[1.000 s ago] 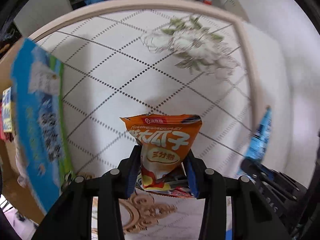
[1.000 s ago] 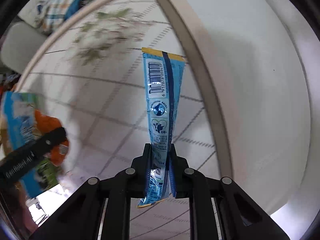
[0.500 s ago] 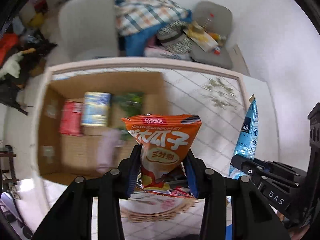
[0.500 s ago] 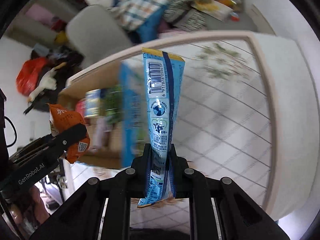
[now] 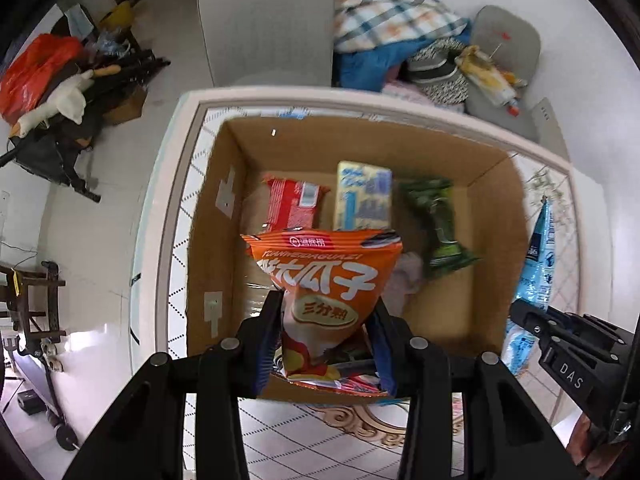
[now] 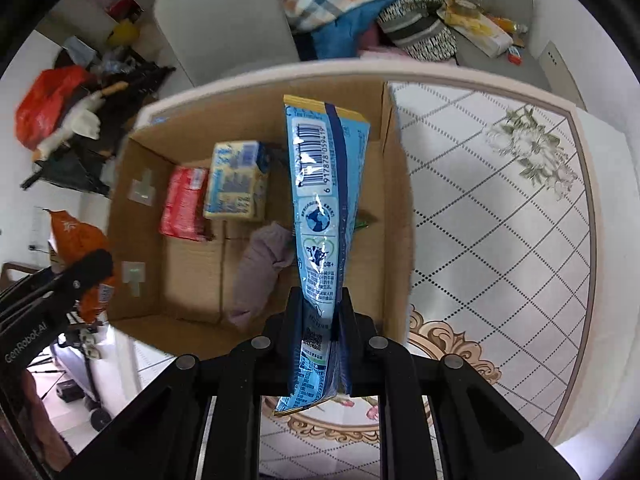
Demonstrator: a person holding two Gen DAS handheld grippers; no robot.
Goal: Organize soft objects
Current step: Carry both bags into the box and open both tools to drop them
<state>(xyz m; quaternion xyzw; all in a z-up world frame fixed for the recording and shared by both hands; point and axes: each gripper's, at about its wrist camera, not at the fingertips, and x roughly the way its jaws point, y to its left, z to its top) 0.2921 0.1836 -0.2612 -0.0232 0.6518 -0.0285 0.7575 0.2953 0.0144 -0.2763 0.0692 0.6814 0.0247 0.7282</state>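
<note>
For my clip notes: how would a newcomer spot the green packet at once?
Find the open cardboard box on the patterned table. On its floor, packets lie along the far wall; the green packet is rightmost, beside the pale yellow box. It alone is dark green, with pinched, twisted ends.

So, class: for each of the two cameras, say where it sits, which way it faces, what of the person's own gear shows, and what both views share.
Left wrist: sits on the left hand-held gripper, looking down into the box; its fingers clamp the orange bag; the right hand-held gripper shows at right.
Right wrist: sits on the right hand-held gripper, looking down over the box's right side; its fingers clamp the blue bag; the left hand-held gripper shows at left.
Shared: box, both bags, red pack, yellow pack.
</note>
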